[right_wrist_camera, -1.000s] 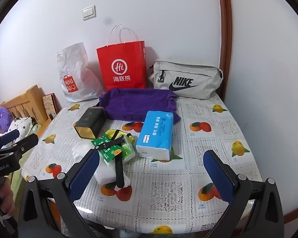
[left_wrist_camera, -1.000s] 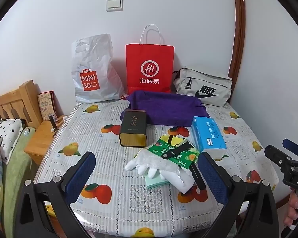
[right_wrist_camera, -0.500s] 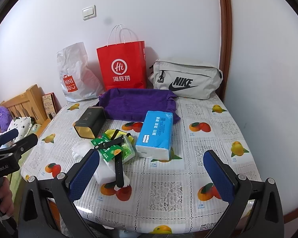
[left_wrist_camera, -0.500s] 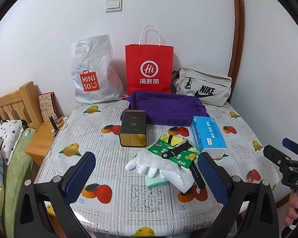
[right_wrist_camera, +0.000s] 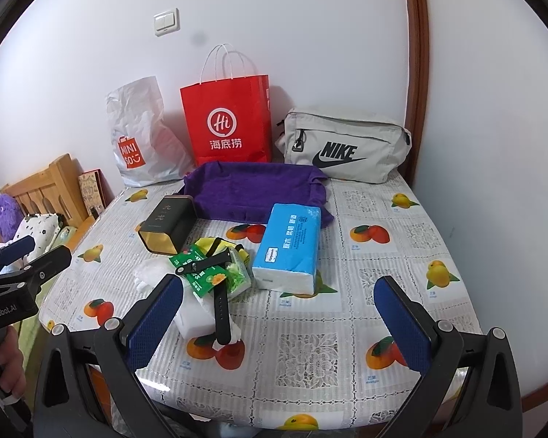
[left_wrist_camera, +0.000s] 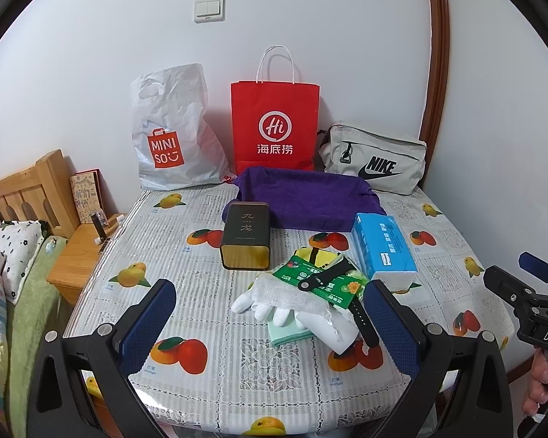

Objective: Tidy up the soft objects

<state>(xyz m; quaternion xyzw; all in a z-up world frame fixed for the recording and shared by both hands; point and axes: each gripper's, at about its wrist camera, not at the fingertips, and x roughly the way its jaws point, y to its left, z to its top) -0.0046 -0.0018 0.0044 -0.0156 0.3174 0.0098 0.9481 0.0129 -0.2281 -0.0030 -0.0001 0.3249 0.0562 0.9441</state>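
A pile lies mid-table: white gloves (left_wrist_camera: 274, 301), a mint cloth (left_wrist_camera: 286, 332), a green sachet (left_wrist_camera: 319, 284) and a black watch strap (left_wrist_camera: 360, 310) on top. A blue tissue pack (left_wrist_camera: 383, 246) sits right of it, and a folded purple towel (left_wrist_camera: 307, 199) behind. My left gripper (left_wrist_camera: 270, 328) hovers open at the table's near edge, facing the pile with nothing between its fingers. My right gripper (right_wrist_camera: 279, 323) is open too, further right, with the strap (right_wrist_camera: 221, 310) and tissue pack (right_wrist_camera: 288, 246) ahead of it.
A dark tin box (left_wrist_camera: 246, 235) lies left of the pile. A Miniso plastic bag (left_wrist_camera: 168, 131), a red paper bag (left_wrist_camera: 274, 124) and a grey Nike bag (left_wrist_camera: 374, 164) line the wall. A wooden bedside stand (left_wrist_camera: 78, 252) and bed are left of the fruit-print table (left_wrist_camera: 215, 376).
Both grippers have stayed nearly still. The left wrist view has drifted very slightly. Nothing on the table has moved.
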